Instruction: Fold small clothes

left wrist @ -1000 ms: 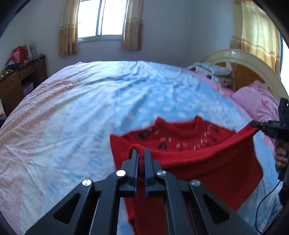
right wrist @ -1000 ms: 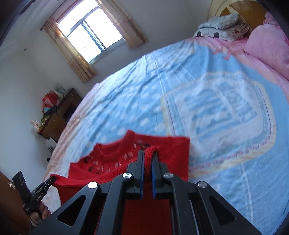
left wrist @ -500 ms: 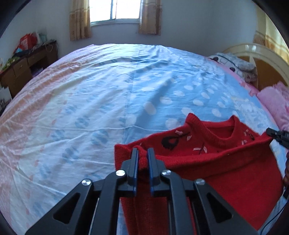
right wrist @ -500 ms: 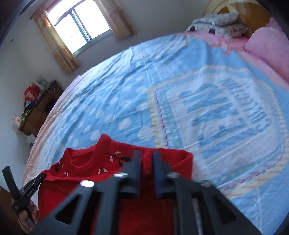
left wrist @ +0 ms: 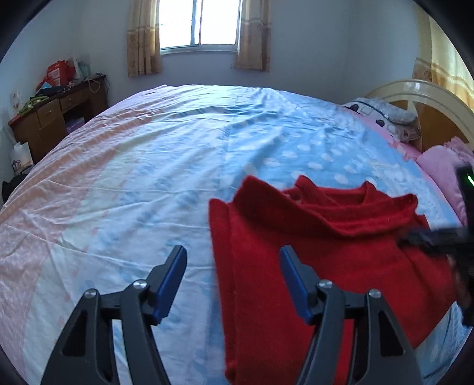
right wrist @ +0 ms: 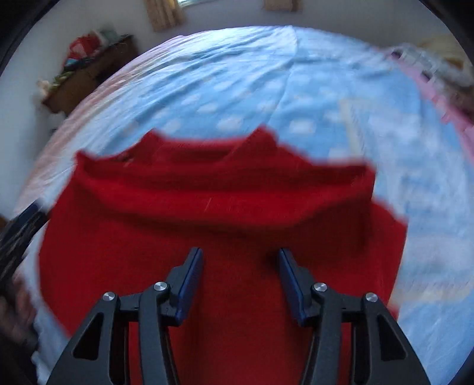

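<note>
A small red knitted sweater [left wrist: 320, 248] lies folded over on the blue and pink bedsheet [left wrist: 183, 165]. Its lower part is laid up over the chest and the collar shows at the far edge. My left gripper [left wrist: 232, 257] is open and empty above the sweater's left edge. My right gripper [right wrist: 240, 260] is open and empty above the middle of the sweater [right wrist: 213, 213]. The right wrist view is blurred by motion. The right gripper also shows in the left wrist view [left wrist: 438, 237] at the sweater's right side.
A wooden desk [left wrist: 56, 115] with clutter stands at the far left by the wall. Pink pillows [left wrist: 444, 171] and a grey folded blanket [left wrist: 385, 115] lie at the headboard on the right. A window with curtains [left wrist: 201, 26] is behind the bed.
Both grippers held the sweater's hem and carried it up toward the collar. Now both have opened and let go, and the sweater lies folded on the bed.
</note>
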A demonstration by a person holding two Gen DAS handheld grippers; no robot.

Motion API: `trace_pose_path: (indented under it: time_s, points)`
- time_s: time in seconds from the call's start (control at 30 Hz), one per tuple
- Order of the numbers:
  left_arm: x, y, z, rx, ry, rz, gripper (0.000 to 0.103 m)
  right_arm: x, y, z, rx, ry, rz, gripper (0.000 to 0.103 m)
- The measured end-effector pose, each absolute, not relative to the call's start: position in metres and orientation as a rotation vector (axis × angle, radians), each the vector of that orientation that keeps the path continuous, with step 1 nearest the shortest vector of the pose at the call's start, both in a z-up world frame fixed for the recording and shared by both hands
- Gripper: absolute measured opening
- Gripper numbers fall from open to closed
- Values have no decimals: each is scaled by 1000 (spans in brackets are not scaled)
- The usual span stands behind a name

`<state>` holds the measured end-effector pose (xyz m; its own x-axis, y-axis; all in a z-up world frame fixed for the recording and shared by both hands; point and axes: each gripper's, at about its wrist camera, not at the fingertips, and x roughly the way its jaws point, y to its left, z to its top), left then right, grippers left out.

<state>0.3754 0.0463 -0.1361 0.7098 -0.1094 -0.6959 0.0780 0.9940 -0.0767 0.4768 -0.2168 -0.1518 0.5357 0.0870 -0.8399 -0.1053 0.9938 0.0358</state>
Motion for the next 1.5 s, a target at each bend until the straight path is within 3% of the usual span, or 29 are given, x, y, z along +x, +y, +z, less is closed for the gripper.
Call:
trace_pose_path:
  time_s: [0.13,0.27,0.47,0.77,0.9,1.3,1.4,1.5]
  points:
    - [365,52,-133,-67,769,-98,67,480,-249,-132,182,873,38,53]
    - [352,65,-133,-53,744,-60,73,458,-249,-140,126,911,58,53]
    - [344,72,-146,-50,779,-49,74,387,-265,-145,83,906,91,53]
    - [321,65,-156,-48,771,-49,78,319,-323,-159,203,936,0,53]
    - [321,66,-161,-57,769,-35,78,312,-324,-165,266,942,70,29]
    - [317,70,-167,-81,751,-20,84,308,-311,-167,196,921,94,28]
    - [318,74,-168,-107,759,-21,87,307,-307,-165,164,910,88,13]
    - [318,78,-170,-135,765,-25,88,301,-306,-163,151,909,71,8]
